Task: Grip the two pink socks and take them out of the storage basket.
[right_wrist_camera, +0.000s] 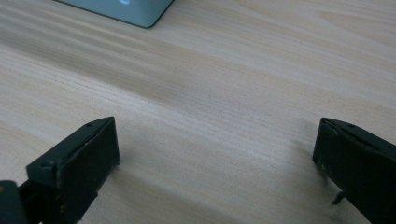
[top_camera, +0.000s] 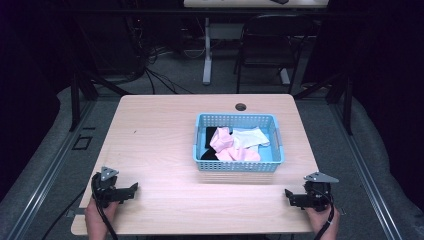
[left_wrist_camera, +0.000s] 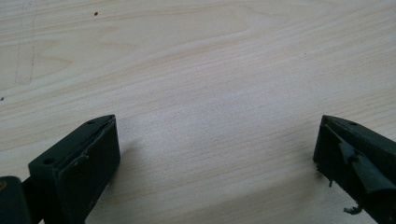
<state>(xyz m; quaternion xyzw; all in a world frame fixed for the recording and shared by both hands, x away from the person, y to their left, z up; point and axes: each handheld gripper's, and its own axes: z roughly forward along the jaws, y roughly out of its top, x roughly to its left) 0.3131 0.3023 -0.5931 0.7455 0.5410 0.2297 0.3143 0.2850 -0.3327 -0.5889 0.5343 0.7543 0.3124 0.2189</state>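
- We saw the blue basket (top_camera: 239, 165) sitting right of centre on the worktop (top_camera: 150, 145), with a heap of cloth pieces inside it: a pink cloth (top_camera: 227, 145) in the middle, a white cloth (top_camera: 250, 136) toward the far right corner, and a black cloth (top_camera: 209, 135) along the left side.
- We found the left gripper (top_camera: 134, 189) resting at the near left edge of the worktop, its jaws spread wide with nothing between them; its own view showed bare wood between the two black jaws.
- We found the right gripper (top_camera: 288, 194) at the near right edge, jaws equally wide apart and empty, with a corner of the basket (right_wrist_camera: 135, 11) just visible at the top of its view.
- We judged the step in hand to be the first reach toward the cloth in the basket, since both grippers sat well apart from it.
- We thought the right gripper was the better placed, being nearer the basket.
- We reckoned a good approach would lift over the near wall of the basket, then come down from above onto the pink cloth, which lay on top.
- We would have pinched a raised fold rather than a flat patch, so that one piece came away without dragging the white or black cloth.
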